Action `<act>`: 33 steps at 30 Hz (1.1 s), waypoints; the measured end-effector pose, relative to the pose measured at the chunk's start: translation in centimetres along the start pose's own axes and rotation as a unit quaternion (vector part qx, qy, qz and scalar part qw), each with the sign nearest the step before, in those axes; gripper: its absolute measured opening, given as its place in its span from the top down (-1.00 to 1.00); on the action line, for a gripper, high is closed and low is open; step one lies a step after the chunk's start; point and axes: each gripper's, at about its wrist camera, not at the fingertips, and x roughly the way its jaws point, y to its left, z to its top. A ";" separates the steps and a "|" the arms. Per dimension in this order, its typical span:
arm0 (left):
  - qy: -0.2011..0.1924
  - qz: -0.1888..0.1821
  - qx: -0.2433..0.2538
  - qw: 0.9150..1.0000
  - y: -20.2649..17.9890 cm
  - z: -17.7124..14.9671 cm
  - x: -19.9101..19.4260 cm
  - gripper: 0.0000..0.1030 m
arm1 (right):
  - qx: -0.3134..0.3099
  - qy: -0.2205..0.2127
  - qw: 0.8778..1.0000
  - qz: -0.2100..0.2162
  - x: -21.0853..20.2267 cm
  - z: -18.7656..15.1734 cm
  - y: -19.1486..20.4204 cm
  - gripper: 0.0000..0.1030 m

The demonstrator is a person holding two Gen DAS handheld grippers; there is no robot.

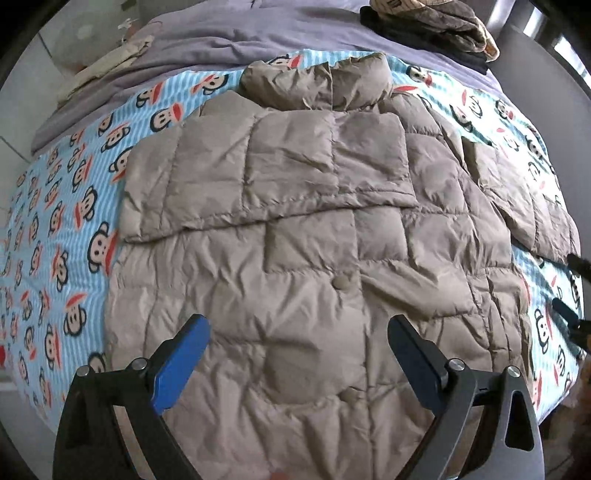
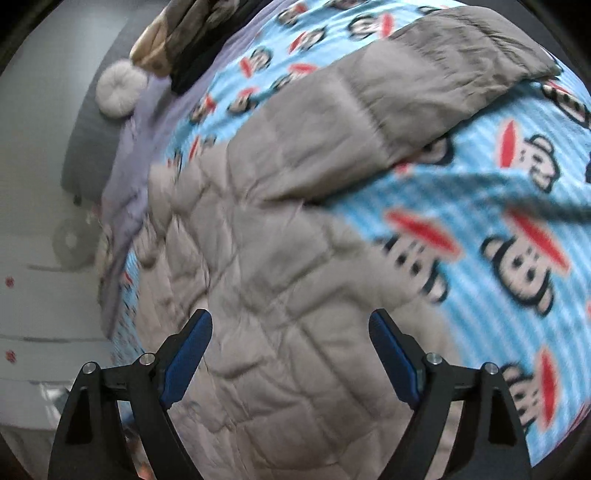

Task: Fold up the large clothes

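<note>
With one sleeve folded across the puffy jacket (image 1: 295, 229) spread flat on the bed (image 1: 55, 229), and both the left gripper (image 1: 299, 332) and right gripper (image 2: 291, 328) held apart and empty above it, the outstretched sleeve (image 2: 424, 92) is best grasped near its cuff and laid squarely across.

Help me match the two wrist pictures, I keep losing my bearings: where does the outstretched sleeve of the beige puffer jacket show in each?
Left wrist: the outstretched sleeve runs down the right side, seen at a slant.
Right wrist: it stretches toward the upper right corner, blurred.
Shared landmark: the dark folded clothes pile, top right in the left view, top left in the right view.
</note>
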 end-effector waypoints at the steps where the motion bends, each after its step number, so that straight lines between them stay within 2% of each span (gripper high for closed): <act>1: 0.005 0.000 -0.003 1.000 -0.5 -0.2 0.0 -0.90 | 0.007 -0.007 1.000 0.003 -0.4 0.8 -0.7 -0.74; 8: 0.020 -0.009 0.007 1.000 -3.8 -0.1 -0.2 -0.90 | 0.074 -0.047 0.996 0.020 -1.7 6.2 -6.0 -0.75; 12: 0.020 -0.006 0.020 1.000 -5.2 0.7 -0.1 -0.90 | 0.150 -0.041 0.986 0.055 -0.7 9.7 -10.2 -0.75; 18: 0.011 -0.006 0.019 1.000 -5.7 2.0 -0.3 -0.90 | 0.219 -0.061 0.973 0.047 0.7 13.7 -15.3 -0.75; 22: 0.001 -0.007 0.005 1.000 -5.1 2.5 -0.7 -0.89 | 0.282 -0.084 0.950 0.105 1.5 15.5 -17.9 -0.75; 24: -0.002 -0.005 -0.005 1.000 -4.6 2.7 -0.9 -0.90 | 0.303 -0.100 0.938 0.137 1.6 16.3 -18.3 -0.75; 27: -0.013 -0.003 -0.017 1.000 -3.8 3.0 -1.3 -0.90 | 0.316 -0.122 0.926 0.168 1.3 17.5 -18.1 -0.75; 29: -0.024 -0.001 -0.024 0.999 -3.1 3.2 -1.7 -0.90 | 0.317 -0.123 0.924 0.173 1.6 18.1 -17.2 -0.59; 30: -0.030 0.001 -0.027 0.999 -2.7 3.4 -2.0 -0.90 | 0.314 -0.120 0.925 0.177 1.7 18.4 -16.8 -0.25; 31: -0.035 0.002 -0.030 0.999 -2.3 3.4 -2.2 -0.89 | 0.308 -0.115 0.927 0.180 1.9 18.7 -16.3 0.21; 32: -0.039 0.002 -0.034 0.999 -1.9 3.5 -2.4 -0.89 | 0.299 -0.110 0.931 0.181 1.9 19.0 -15.7 0.44; 33: -0.042 0.000 -0.037 0.998 -1.5 3.5 -2.6 -0.90 | 0.286 -0.108 0.935 0.182 1.9 19.2 -14.9 0.76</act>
